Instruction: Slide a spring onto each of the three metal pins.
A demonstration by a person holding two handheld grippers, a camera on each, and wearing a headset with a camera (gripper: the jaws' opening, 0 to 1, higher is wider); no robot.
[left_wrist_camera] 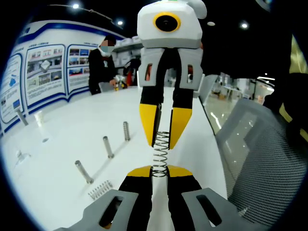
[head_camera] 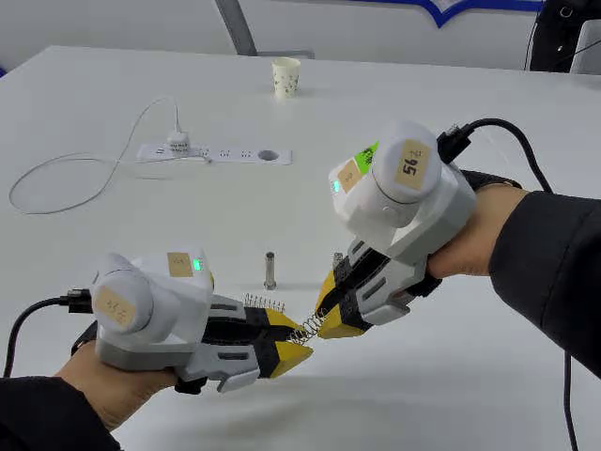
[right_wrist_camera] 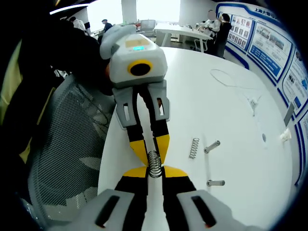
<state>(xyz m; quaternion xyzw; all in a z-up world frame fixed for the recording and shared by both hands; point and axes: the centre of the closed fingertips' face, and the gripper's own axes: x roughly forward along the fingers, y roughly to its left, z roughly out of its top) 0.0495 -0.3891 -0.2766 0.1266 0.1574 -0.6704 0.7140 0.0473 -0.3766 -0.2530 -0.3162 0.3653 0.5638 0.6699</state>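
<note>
The left gripper (head_camera: 293, 336) and the right gripper (head_camera: 321, 324) meet tip to tip just above the white tabletop (head_camera: 451, 376), in front of the person. A short coil spring (head_camera: 306, 329) runs between them. The left gripper view shows the near end of the spring pinched between that gripper's yellow-tipped fingers (left_wrist_camera: 139, 172). The far end sits between the right gripper's fingers, which come down from above. The fingers of both grippers are therefore closed on the same spring, one pair at each end, and it is held clear of the tabletop.

A loose spring (head_camera: 265, 303) lies flat on the tabletop just behind the left gripper's fingers. The three metal pins (left_wrist_camera: 108, 147) stand upright in a row beyond it, well apart from each other. The nearest pin is just beside the loose spring, and all three shafts are bare. In the head view, one pin stands in the open between the two grippers.

Farther back on the tabletop are a white power strip (head_camera: 216, 153) with a looping cable (head_camera: 56, 178) and a paper cup (head_camera: 286, 77). A grey mesh chair (right_wrist_camera: 72, 144) stands at the tabletop's edge.
</note>
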